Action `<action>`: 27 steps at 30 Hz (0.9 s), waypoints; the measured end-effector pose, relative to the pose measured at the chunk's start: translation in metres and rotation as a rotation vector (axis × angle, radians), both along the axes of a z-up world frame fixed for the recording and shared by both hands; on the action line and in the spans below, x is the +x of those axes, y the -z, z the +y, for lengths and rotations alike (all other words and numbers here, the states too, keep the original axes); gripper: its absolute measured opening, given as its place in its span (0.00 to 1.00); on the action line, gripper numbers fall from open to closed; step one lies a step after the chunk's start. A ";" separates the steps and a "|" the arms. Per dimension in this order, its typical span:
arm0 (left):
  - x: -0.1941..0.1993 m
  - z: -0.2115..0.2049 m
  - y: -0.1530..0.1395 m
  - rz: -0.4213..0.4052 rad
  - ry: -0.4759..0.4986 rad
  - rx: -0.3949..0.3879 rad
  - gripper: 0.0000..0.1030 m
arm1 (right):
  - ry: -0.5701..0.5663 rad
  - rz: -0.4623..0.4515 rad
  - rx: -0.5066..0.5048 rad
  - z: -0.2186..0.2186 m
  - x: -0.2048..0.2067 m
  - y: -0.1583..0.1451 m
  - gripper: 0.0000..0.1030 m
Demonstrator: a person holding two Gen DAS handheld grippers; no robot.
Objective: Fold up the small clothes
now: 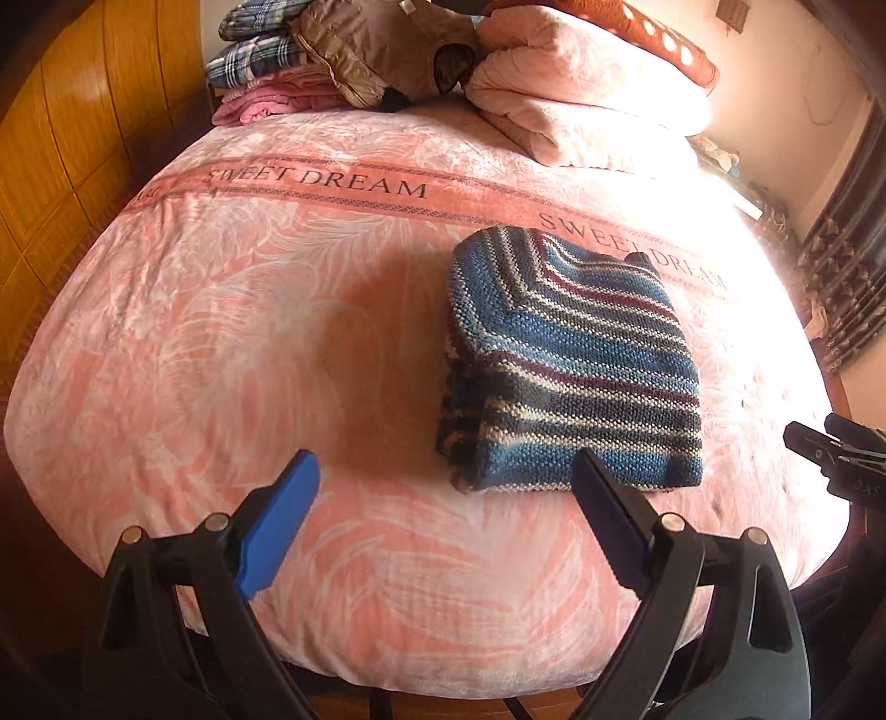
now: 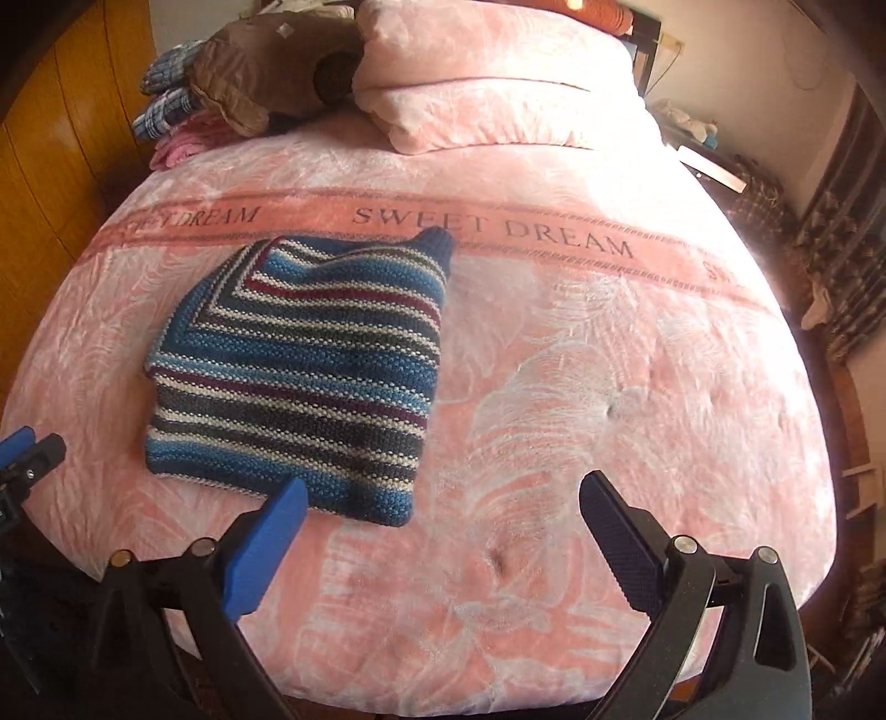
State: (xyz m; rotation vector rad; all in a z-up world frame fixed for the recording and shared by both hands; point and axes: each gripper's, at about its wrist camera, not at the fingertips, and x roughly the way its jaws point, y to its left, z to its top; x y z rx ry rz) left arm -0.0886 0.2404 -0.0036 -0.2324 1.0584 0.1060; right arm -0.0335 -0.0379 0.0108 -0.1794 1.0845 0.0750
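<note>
A blue, white and maroon striped knitted garment [image 1: 570,354] lies folded into a compact square on the pink bed cover [image 1: 232,332]. In the right wrist view the same garment [image 2: 299,376] sits left of centre. My left gripper [image 1: 443,476] hovers open over the bed's near edge, its right finger just in front of the garment's near edge. My right gripper [image 2: 443,498] is open too, its left blue finger [image 2: 266,554] over the garment's near right corner. Neither holds anything. The right gripper's tip [image 1: 830,448] shows at the left view's right edge.
Folded pink quilts [image 1: 581,94], a brown jacket [image 1: 376,50] and a stack of plaid and pink clothes [image 1: 260,72] sit at the head of the bed. A wooden wardrobe [image 1: 72,144] stands left; dark curtains [image 1: 847,277] hang right. The cover reads "SWEET DREAM".
</note>
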 end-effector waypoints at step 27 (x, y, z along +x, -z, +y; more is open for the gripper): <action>-0.034 -0.025 0.014 0.054 0.042 0.124 0.89 | 0.003 0.196 0.135 0.006 -0.055 0.036 0.96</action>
